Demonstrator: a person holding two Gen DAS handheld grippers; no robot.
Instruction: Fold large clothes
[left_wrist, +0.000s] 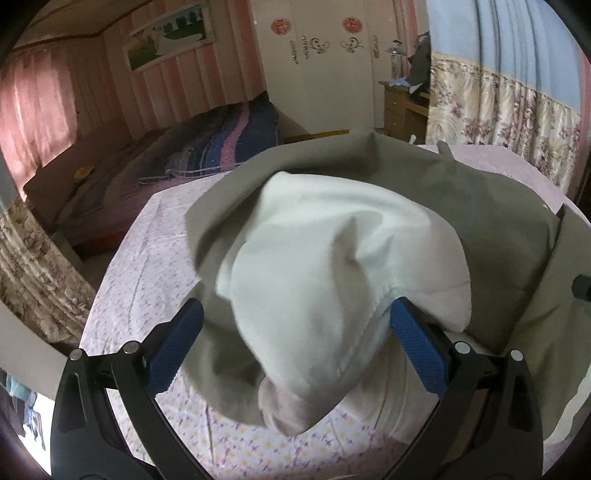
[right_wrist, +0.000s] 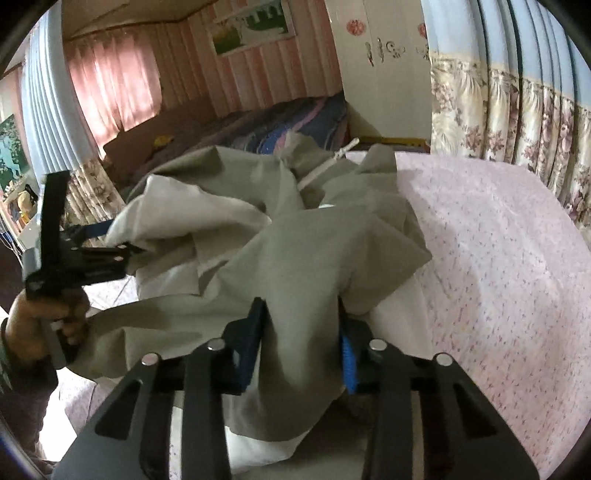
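While I'm gathering the jacket (right_wrist: 280, 236) on the bed (right_wrist: 498, 229):
Right gripper (right_wrist: 303, 332) is pinching a fold; left gripper (left_wrist: 295, 332) is gaping wide, cloth probably loose — closing before lifting.

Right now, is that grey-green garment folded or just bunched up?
Bunched up: the garment lies crumpled on the bed, its pale lining showing, no neat folds.

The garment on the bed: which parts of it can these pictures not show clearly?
- Left wrist view: the garment is blurred by motion, and its white lining hides what lies under it.
- Right wrist view: the garment's own folds cover the right gripper pads.
- Both views: its type and full shape, bunched and cut off.
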